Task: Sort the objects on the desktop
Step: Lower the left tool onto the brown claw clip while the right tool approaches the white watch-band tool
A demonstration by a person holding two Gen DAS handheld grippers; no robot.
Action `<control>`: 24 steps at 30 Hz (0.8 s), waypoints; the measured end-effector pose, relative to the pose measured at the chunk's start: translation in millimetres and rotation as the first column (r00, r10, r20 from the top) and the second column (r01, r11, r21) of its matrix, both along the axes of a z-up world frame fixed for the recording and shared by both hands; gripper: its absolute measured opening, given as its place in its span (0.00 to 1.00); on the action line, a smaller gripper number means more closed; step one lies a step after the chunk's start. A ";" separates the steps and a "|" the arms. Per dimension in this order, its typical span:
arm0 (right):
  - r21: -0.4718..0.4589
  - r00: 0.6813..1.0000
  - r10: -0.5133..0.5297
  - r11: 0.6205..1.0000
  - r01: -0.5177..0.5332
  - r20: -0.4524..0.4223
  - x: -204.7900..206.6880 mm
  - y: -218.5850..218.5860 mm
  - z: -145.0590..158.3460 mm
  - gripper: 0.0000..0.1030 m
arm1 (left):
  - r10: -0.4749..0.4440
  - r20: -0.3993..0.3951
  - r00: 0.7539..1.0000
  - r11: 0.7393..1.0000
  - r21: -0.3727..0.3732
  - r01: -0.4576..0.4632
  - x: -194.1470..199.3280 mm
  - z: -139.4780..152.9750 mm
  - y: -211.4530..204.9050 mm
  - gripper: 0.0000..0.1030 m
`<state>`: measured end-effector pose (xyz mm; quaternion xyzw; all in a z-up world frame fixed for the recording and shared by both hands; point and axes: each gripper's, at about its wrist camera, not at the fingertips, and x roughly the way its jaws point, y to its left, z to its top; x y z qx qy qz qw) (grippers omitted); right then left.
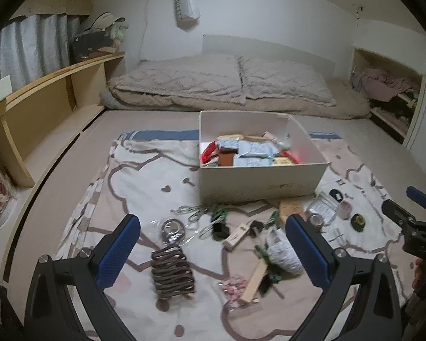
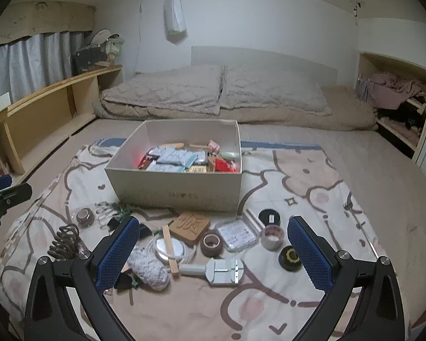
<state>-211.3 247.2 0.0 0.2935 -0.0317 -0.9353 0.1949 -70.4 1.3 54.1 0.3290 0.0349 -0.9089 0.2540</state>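
Both tools, left (image 1: pixel 213 251) and right (image 2: pixel 213 251), hung wide open and empty over the clutter on the blanket (image 2: pixel 312 176) (unsorted yet), facing the part-filled box (image 2: pixel 179 190), presumably the destination.

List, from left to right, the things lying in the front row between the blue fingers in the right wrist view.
Grey mesh bundle → grey hand tool → black round tin.

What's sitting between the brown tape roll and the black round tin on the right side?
In the right wrist view, a clear flat case and a clear tape roll lie between the brown tape roll and the black round tin.
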 end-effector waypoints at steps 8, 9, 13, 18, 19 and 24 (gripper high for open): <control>0.018 0.999 0.015 1.000 -0.016 0.051 -2.5 -7.9 -22.0 1.00 | 0.086 0.034 0.996 0.996 -0.014 -0.085 3.1 -16.5 -30.4 1.00; 0.020 0.998 0.016 1.000 -0.017 0.056 -3.0 -8.5 -24.3 1.00 | 0.100 0.045 0.994 0.995 -0.008 -0.100 2.8 -20.8 -35.5 1.00; 0.029 0.997 0.013 0.999 -0.015 0.078 -6.4 -9.5 -35.0 1.00 | 0.137 0.093 0.986 0.990 0.003 -0.138 0.1 -37.1 -49.2 1.00; 0.032 0.992 0.016 0.999 -0.021 0.123 -10.5 -10.2 -53.7 1.00 | 0.183 0.146 0.972 0.980 0.045 -0.191 -1.2 -58.8 -64.8 1.00; 0.034 0.991 0.017 0.999 -0.022 0.131 -11.2 -10.7 -56.8 1.00 | 0.192 0.161 0.968 0.978 0.056 -0.203 -1.7 -64.5 -68.6 1.00; 0.043 0.984 0.023 0.999 -0.031 0.174 -14.8 -12.1 -74.4 1.00 | 0.221 0.222 0.950 0.968 0.066 -0.241 -3.7 -88.0 -79.9 1.00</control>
